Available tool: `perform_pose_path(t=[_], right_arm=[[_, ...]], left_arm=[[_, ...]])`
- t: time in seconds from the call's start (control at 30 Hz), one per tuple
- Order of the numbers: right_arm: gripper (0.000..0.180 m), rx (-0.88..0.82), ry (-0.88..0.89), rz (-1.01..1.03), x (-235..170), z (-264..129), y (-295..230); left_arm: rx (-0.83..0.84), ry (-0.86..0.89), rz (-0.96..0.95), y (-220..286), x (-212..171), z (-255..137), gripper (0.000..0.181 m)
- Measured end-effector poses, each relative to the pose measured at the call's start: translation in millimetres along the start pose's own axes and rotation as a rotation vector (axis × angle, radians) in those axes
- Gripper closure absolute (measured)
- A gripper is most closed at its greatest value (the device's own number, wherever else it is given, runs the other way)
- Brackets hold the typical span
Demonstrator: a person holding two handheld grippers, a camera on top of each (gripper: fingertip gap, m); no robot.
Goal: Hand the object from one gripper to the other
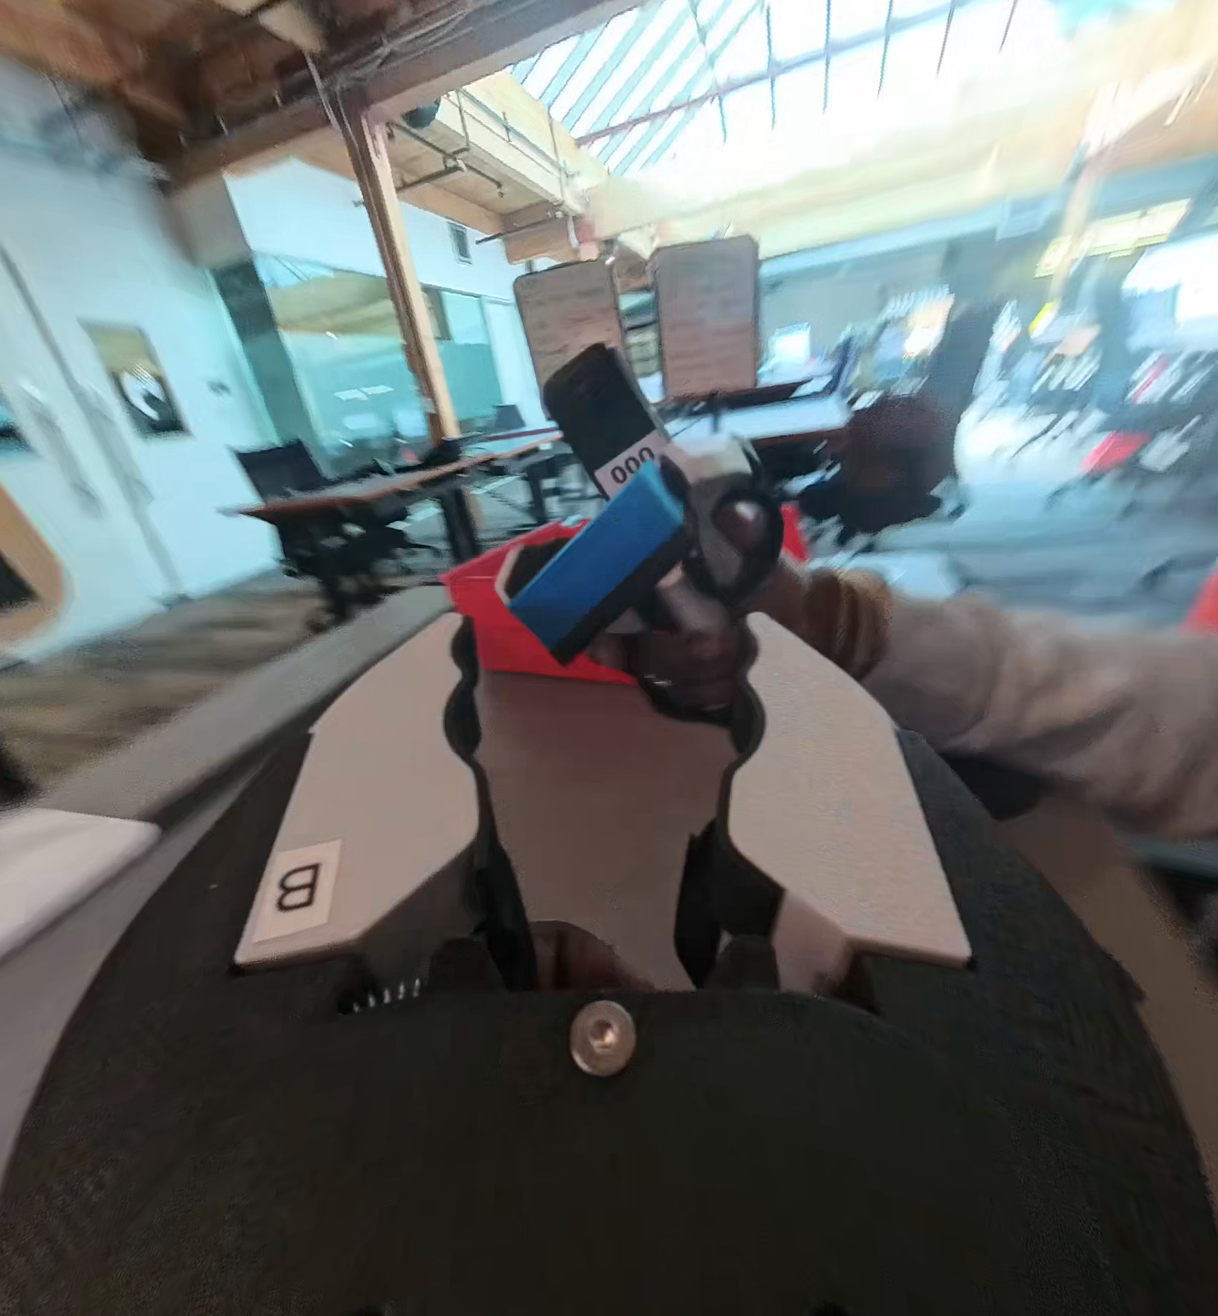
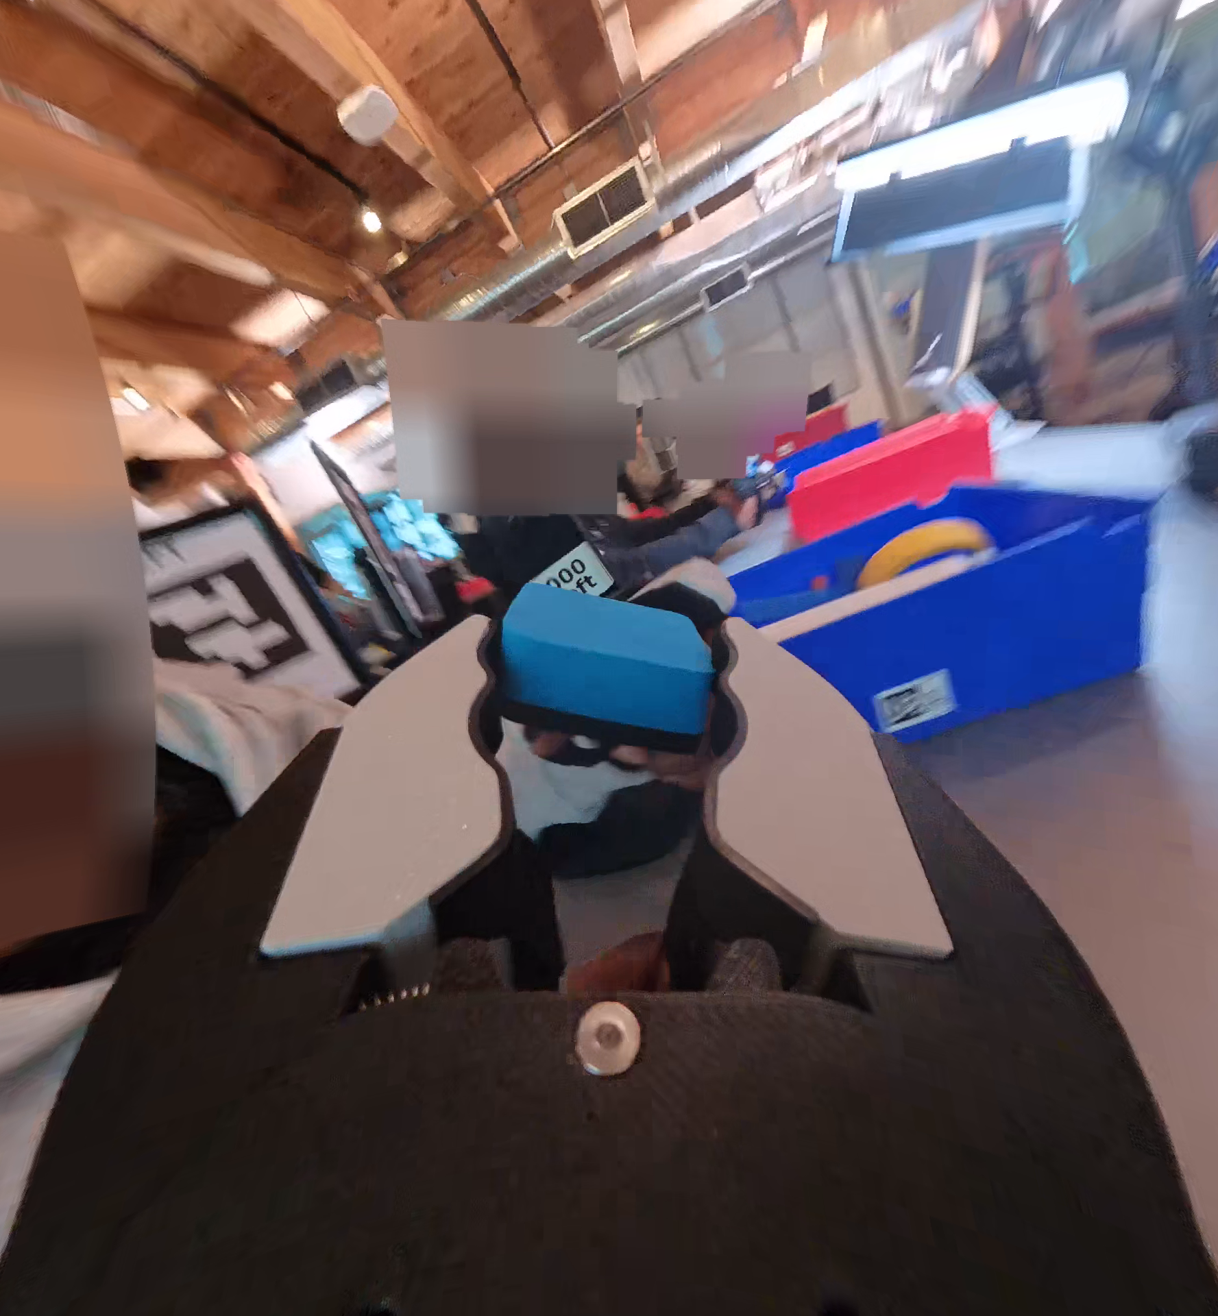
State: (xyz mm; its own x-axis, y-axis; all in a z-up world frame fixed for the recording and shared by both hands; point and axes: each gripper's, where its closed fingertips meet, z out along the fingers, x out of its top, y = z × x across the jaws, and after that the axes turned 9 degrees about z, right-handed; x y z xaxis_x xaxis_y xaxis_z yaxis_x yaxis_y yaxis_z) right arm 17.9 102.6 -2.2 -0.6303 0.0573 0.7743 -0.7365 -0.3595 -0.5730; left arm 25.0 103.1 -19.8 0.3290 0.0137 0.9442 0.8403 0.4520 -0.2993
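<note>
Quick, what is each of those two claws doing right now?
Left gripper: open, holding nothing.
Right gripper: shut on the blue block.

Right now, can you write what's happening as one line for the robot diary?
step: handover not done | right gripper: shut on blue block | left gripper: open, empty, facing block | behind: red bin

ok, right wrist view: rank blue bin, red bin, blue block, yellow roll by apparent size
Largest to smallest as they appear:
1. blue bin
2. blue block, or red bin: similar. The block is inflated by sitting close, between the right gripper fingers.
3. yellow roll, partly hidden inside the blue bin.
</note>
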Motion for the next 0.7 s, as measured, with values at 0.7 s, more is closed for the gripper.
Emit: perform_pose_path(t=[0.7], right_arm=[[0.122,-0.024,-0.076,-0.298,-14,14,-16]], left_arm=[[-0.119,0.133,-0.100,13,17,-6,0.129]])
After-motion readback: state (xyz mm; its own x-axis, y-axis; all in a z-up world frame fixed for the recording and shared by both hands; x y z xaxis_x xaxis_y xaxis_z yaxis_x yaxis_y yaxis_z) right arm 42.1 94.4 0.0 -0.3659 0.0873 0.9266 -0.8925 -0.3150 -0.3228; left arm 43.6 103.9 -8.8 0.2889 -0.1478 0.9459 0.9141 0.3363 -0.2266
